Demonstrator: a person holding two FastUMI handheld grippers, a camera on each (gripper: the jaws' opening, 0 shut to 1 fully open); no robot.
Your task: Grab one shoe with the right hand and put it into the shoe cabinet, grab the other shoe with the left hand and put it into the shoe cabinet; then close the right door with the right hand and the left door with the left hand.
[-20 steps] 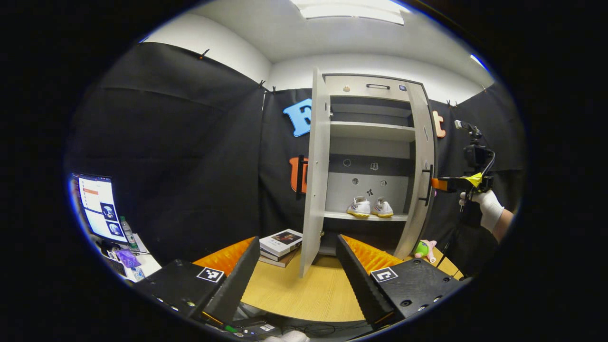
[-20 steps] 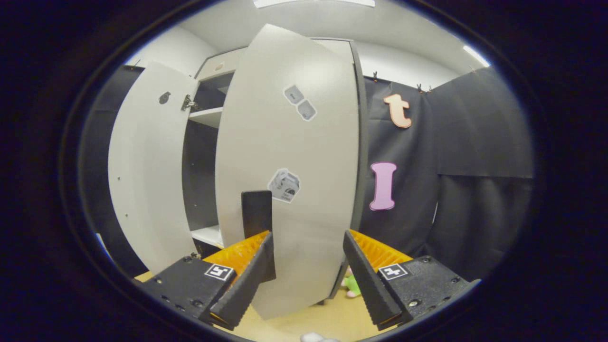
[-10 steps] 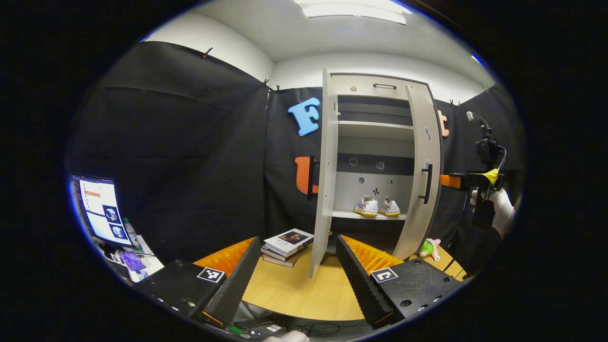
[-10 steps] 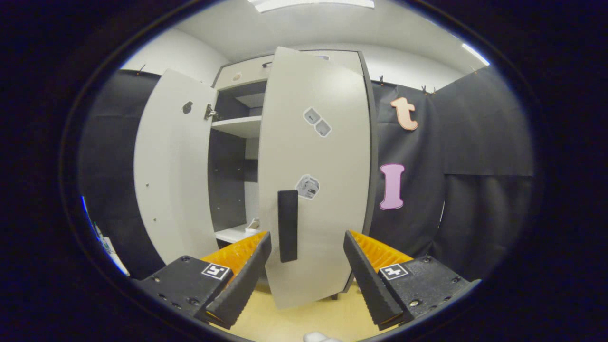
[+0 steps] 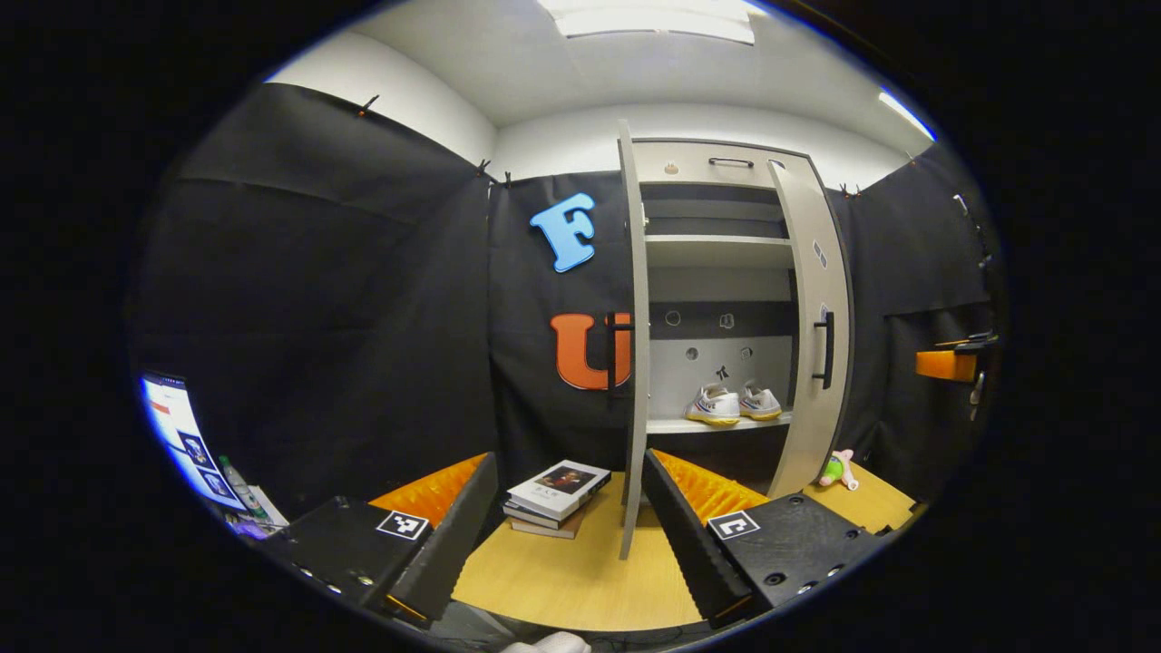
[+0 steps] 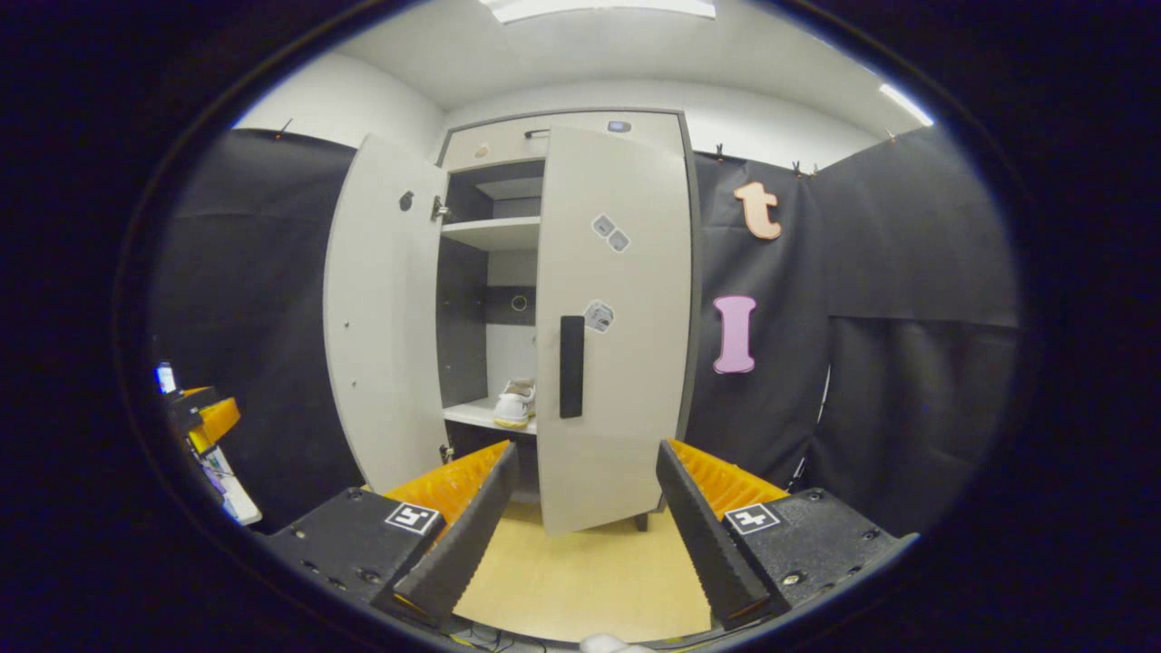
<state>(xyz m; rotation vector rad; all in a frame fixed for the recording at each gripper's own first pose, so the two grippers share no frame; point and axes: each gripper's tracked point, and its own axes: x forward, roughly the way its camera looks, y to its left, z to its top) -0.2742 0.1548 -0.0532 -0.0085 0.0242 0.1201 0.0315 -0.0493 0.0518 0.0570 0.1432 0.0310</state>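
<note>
Right gripper view: pale grey right door [image 6: 617,326] stands ajar, straight beyond the empty, wide-open right gripper [image 6: 585,508] (left gripper's jaws likewise).

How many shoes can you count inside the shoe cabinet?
2. Both sit side by side on the lower shelf of the shoe cabinet: the left shoe and the right shoe. The part-closed right door could hide more.

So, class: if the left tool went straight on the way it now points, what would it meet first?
Probably the front edge of the open left door, which stands edge-on between the left tool's fingers. The books lie lower and aside. Depth is uncertain.
</note>
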